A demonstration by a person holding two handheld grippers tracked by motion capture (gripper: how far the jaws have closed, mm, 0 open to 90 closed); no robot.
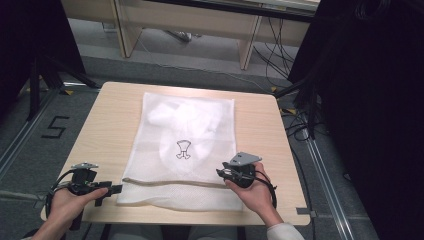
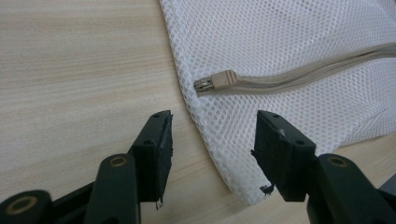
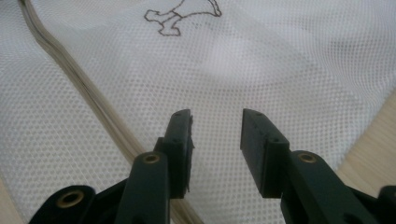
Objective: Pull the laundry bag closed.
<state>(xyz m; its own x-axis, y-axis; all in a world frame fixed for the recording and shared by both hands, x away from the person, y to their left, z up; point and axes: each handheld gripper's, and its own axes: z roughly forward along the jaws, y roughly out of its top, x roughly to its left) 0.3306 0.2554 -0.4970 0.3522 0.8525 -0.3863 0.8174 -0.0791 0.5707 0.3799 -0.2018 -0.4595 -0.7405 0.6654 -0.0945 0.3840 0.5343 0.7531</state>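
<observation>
A white mesh bag lay flat across the middle of the tabletop, its zipper near the front edge. The left tongs gaped at its corner; the right tongs hung released above the mesh.

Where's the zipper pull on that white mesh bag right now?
The zipper pull sits at the bag's near-left edge, just ahead of the open left gripper; in the high view it lies beside that gripper.
</observation>
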